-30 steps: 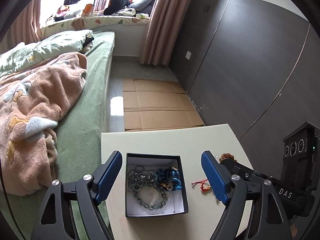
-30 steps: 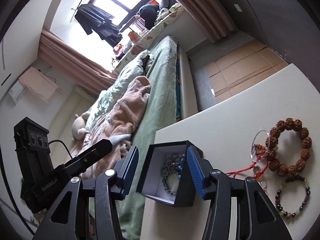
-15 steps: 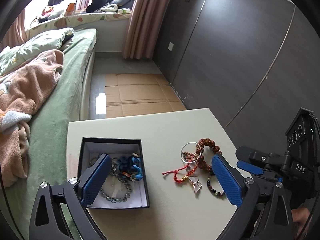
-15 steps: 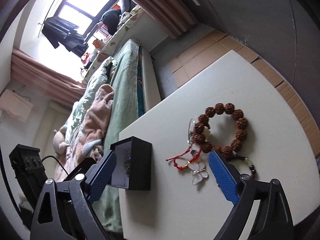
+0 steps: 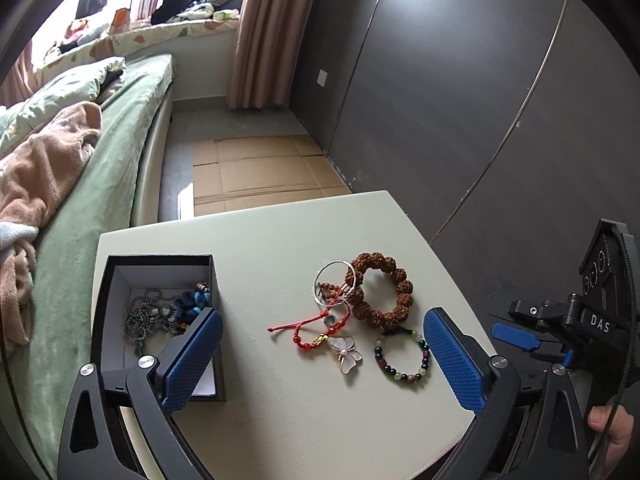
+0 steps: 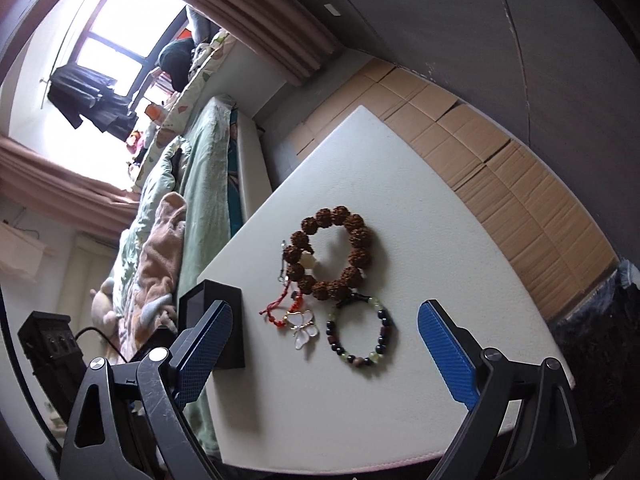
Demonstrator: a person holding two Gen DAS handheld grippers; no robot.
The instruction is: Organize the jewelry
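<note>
A black jewelry box [image 5: 120, 268] with a white lining stands at the table's left and holds several chains and blue beads [image 5: 192, 300]; it also shows in the right wrist view [image 6: 228, 320]. Loose on the table lie a brown bead bracelet [image 5: 380, 292] [image 6: 332, 252], a silver ring [image 5: 332, 284], a red cord bracelet [image 5: 316, 330] [image 6: 280, 308], a butterfly pendant [image 5: 346, 354] [image 6: 304, 326] and a small mixed-bead bracelet [image 5: 402, 358] [image 6: 360, 334]. My left gripper [image 5: 320, 360] is open and empty above the pile. My right gripper [image 6: 324, 356] is open and empty, framing the small bracelets.
The off-white table [image 5: 280, 240] has its far edge over flattened cardboard [image 5: 256, 172] on the floor. A green bed [image 5: 88, 184] with a pink blanket lies left. A dark wardrobe wall [image 5: 440, 100] stands right. The other gripper's body [image 5: 580, 320] is at the right edge.
Both grippers have swung right from the box toward the loose jewelry pile. The right gripper's jaws have opened wider. The jewelry has not moved.
</note>
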